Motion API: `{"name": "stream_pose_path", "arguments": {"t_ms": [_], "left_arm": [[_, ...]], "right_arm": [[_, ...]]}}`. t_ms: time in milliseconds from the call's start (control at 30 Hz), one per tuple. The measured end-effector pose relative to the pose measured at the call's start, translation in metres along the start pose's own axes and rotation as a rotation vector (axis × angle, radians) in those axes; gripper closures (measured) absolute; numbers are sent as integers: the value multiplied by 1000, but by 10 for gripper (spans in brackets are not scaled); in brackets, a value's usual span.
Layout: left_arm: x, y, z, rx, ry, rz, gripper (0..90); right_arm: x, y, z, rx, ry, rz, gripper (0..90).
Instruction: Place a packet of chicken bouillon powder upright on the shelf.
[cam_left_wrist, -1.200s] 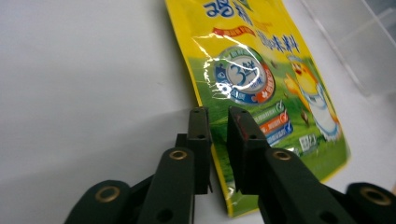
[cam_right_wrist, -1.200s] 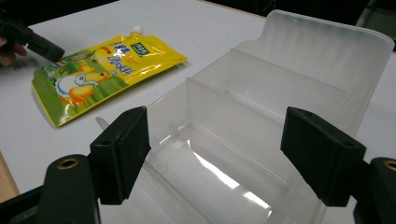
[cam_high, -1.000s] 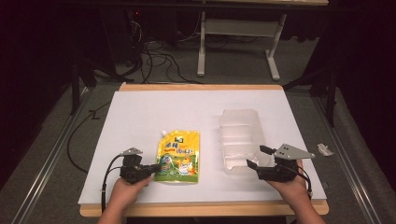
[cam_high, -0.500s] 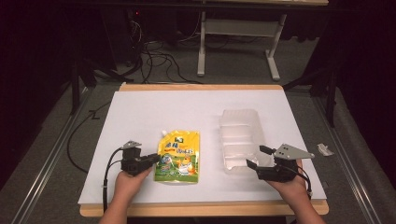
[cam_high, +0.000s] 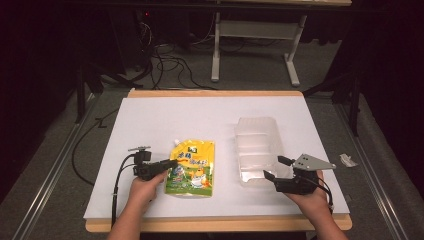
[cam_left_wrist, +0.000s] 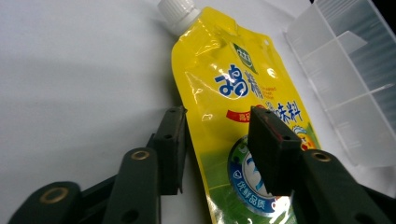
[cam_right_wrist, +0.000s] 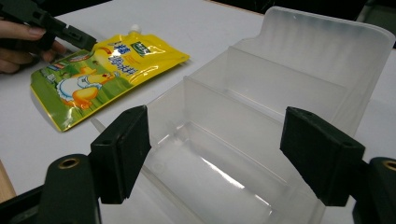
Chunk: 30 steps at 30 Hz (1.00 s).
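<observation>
Black left claw (cam_left_wrist: 217, 149) gapes over the near left edge of the flat yellow-green spouted pouch (cam_high: 192, 167), whose long axis runs away toward its cap. Right claw (cam_right_wrist: 217, 156), open and empty, faces the clear plastic divided tray (cam_high: 257, 147) beyond it on the white bench (cam_high: 165, 120).

On the surface (cam_high: 150, 120) a spouted pouch (cam_high: 192, 167) lies flat left of centre, spout toward 12 o'clock, with a divided container (cam_high: 257, 150) at its 3 o'clock, near but apart. The left claw (cam_high: 170, 164) sits at the pouch's 9 o'clock edge, one jaw over the pouch and one beside it. The right claw (cam_high: 274, 169) lies at the container's 5 o'clock, its jaws spread either side of the near end.
</observation>
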<state>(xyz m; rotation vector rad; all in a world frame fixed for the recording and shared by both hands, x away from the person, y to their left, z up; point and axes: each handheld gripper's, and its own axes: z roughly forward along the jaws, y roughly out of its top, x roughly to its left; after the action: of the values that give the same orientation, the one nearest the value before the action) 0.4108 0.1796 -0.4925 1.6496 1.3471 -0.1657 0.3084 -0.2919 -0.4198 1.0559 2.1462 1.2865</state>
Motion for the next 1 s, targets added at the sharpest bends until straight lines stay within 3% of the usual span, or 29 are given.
{"name": "stream_pose_path", "arguments": {"t_ms": [100,233,400,567,600,633,667,700,733,767,933,967,1000], "left_arm": [[2,0,0,4,-9,-9,649],[-3,-2,2,29,1,18,727],[-9,-4,3,37,10,74,863],[-20,-5,5,37,53,158,895],[-24,-6,5,37,75,190,897],[-24,-6,5,37,75,190,899],[-30,-8,6,30,104,229,900],[-30,-8,6,30,104,229,900],[-37,-10,5,10,132,268,900],[-37,-10,5,10,132,268,900],[-52,-17,-1,-58,194,351,900],[-58,-19,-7,-93,202,378,900],[-58,-19,-7,-93,202,378,900]], "right_arm": [[0,0,0,1,-1,4,244],[-1,0,1,1,-2,7,244],[0,0,0,2,-2,4,245],[-1,0,0,3,-5,2,246],[-1,0,0,2,-5,2,247],[-1,0,0,2,-5,3,248],[-1,0,-1,2,-5,3,248],[-1,0,-1,2,-5,3,248],[-1,0,-1,0,-7,0,250],[-1,0,-1,0,-7,0,250],[-1,0,-2,-1,-9,-3,251],[0,0,-2,-3,-9,-3,251],[0,0,-2,-3,-9,-3,251]]}}
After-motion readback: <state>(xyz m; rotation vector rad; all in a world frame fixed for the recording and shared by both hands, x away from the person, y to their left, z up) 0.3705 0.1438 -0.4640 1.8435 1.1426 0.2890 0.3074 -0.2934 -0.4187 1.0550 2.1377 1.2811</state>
